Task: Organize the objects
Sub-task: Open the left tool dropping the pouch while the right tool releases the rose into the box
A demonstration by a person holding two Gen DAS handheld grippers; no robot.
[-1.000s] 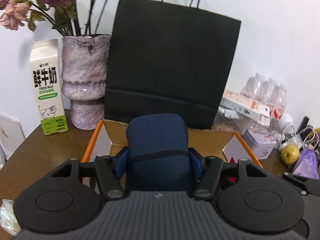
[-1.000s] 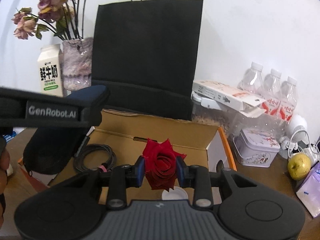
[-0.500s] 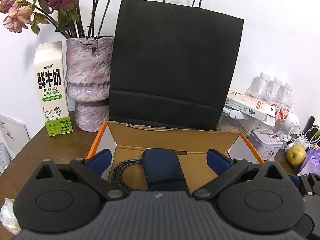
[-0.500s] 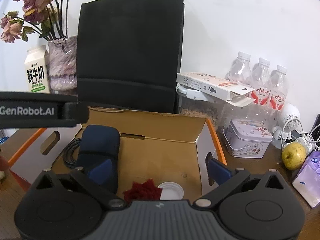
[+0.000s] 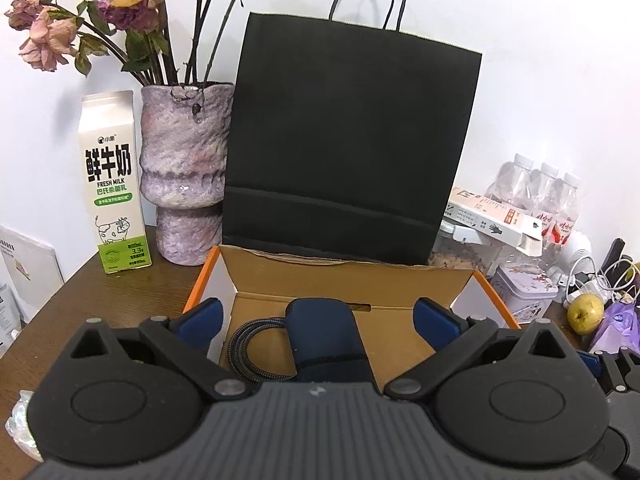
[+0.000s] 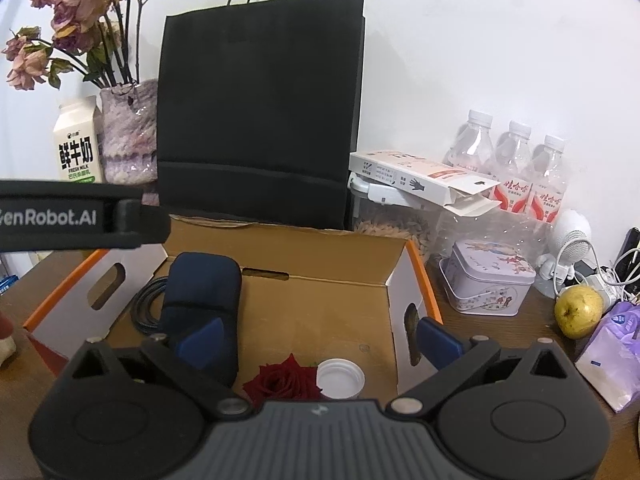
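Behind your desk point(image 5: 76, 300) stands a black bag point(image 5: 348, 140); left tool point(image 5: 316, 318) and right tool point(image 6: 318, 336) gape empty over the box point(image 6: 332, 264), pouch point(image 5: 324, 336) and rose point(image 6: 284, 378) inside, so pick another stray, maybe the pear point(image 6: 578, 310).

Navy pouch point(image 6: 202, 300), deep red rose point(image 6: 286, 380), white cap point(image 6: 340, 378) — inside tan box point(image 5: 352, 280) with orange edges; black bag point(image 5: 348, 140); mottled purple vase point(image 5: 186, 168) — yellow-green pear point(image 6: 578, 311).

I'm looking close, forward and slightly down from both wrist cameras, each facing the wall; both are sharing the cardboard box point(image 5: 352, 276) point(image 6: 320, 256) and black bag point(image 5: 352, 132) point(image 6: 260, 108).
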